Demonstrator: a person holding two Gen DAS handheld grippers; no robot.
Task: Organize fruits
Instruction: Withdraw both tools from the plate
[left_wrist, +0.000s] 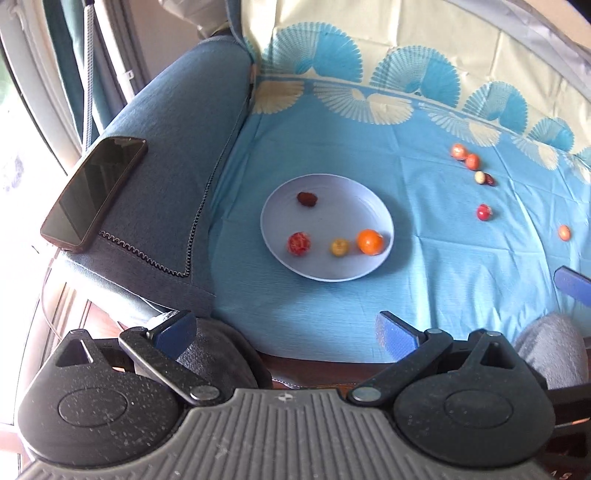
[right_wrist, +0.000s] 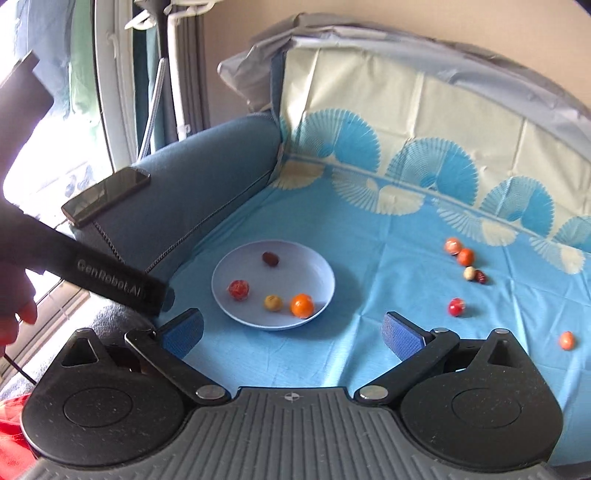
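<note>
Left gripper (left_wrist: 284, 330): fingers spread wide, empty, hovering at the near edge of the cloth.
Right gripper (right_wrist: 293, 332): also splayed, nothing between the pads.
Plate (right_wrist: 317, 266): just ahead of both, holds four fruits — orange one (right_wrist: 301, 305) close to the near rim.
Loose fruits: cluster (right_wrist: 464, 263) far right, red one (right_wrist: 456, 307) and small orange one (right_wrist: 567, 340) nearer, all on the blue cloth (right_wrist: 369, 350).
Risk: round fruits likely roll if pinched off-centre or nudged — soft cloth gives little backing.
Risk: dropping one hard may knock the rim-side orange out.
Phone (left_wrist: 94, 190): on the sofa armrest (left_wrist: 177, 147), left elbow room tight.
</note>
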